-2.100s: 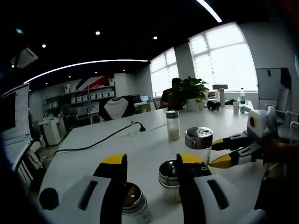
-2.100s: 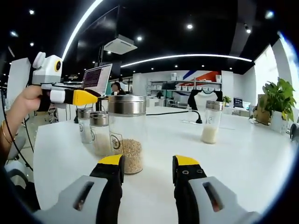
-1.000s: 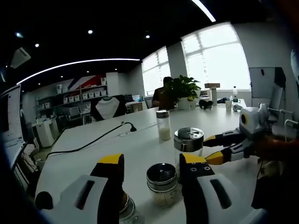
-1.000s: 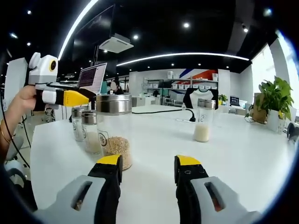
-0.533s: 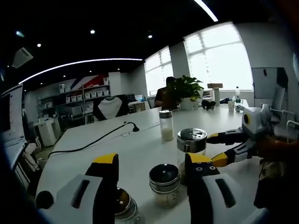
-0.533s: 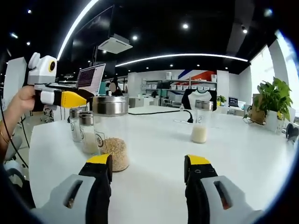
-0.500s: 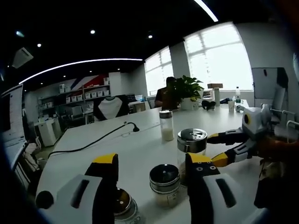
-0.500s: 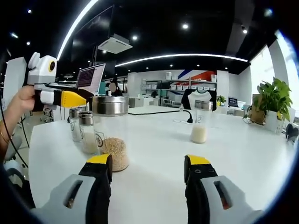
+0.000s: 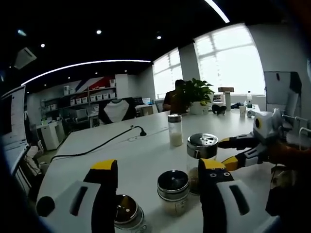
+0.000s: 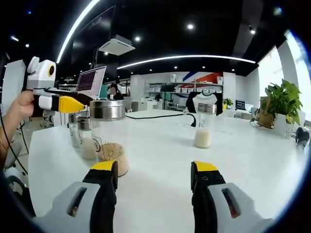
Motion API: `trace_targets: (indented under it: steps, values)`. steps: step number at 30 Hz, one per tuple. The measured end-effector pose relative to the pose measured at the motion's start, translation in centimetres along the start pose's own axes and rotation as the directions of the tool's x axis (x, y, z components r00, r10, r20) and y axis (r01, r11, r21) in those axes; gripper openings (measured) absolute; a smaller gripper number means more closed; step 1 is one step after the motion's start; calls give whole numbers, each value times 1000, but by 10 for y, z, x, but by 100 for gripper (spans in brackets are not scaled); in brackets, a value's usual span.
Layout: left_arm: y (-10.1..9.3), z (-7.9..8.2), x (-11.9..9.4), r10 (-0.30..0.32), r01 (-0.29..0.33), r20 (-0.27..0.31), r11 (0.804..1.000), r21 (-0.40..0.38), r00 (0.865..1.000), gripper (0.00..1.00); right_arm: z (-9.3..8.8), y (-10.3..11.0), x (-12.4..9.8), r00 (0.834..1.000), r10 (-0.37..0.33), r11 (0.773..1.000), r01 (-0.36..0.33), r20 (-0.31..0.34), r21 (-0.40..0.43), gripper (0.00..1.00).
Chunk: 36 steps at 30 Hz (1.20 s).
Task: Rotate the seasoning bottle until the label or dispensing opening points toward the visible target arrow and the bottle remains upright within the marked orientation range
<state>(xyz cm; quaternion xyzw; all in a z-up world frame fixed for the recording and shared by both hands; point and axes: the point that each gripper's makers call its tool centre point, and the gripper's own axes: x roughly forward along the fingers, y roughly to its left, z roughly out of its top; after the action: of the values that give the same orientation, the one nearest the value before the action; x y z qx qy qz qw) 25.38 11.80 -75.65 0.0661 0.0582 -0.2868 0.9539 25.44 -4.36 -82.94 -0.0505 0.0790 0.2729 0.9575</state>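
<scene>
The seasoning bottle stands upright on the white table, a clear jar with a steel shaker lid and pale grains in its lower part. In my right gripper view it sits just ahead and left of my right gripper, whose yellow-tipped fingers are spread wide and hold nothing. In my left gripper view the same bottle rises just beyond my left gripper's right finger, with my right gripper reaching in from the right, its tips close to the glass but apart from it.

My left gripper is also spread wide and empty. Between its fingers sits a short jar with a dark perforated lid, and nearer me, low by the left finger, a second small jar. In my right gripper view these two stand close behind the seasoning bottle, to its left, below the yellow tip of my left gripper.

Well apart, farther across the table, stands a slim shaker with white contents. A black cable runs over the tabletop, and a potted plant sits at the far end.
</scene>
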Motion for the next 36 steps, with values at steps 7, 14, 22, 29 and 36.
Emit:
trace_targets:
  steps: [7,14,22,29,36]
  values:
    - [0,0,0,1,-1,0,1000,-1,1000,71,1,-3,-1,1000,-3,1000,3,0,-3,60]
    - [-3,-1,0,-6,6,-3,1000,2,1000,71,4,-11,-1,1000,-14,1000,14,5,-9,59]
    - [-5,-2,-4,-4,4,-14,1000,13,1000,70,16,-25,0,1000,-22,999,23,22,-28,59]
    - [-9,0,-10,-13,13,3,1000,-7,1000,70,27,-33,5,999,-1,999,3,42,-44,58]
    - [-13,1,-14,-16,16,7,1000,-2,1000,70,37,-41,7,999,16,997,-13,45,-76,57]
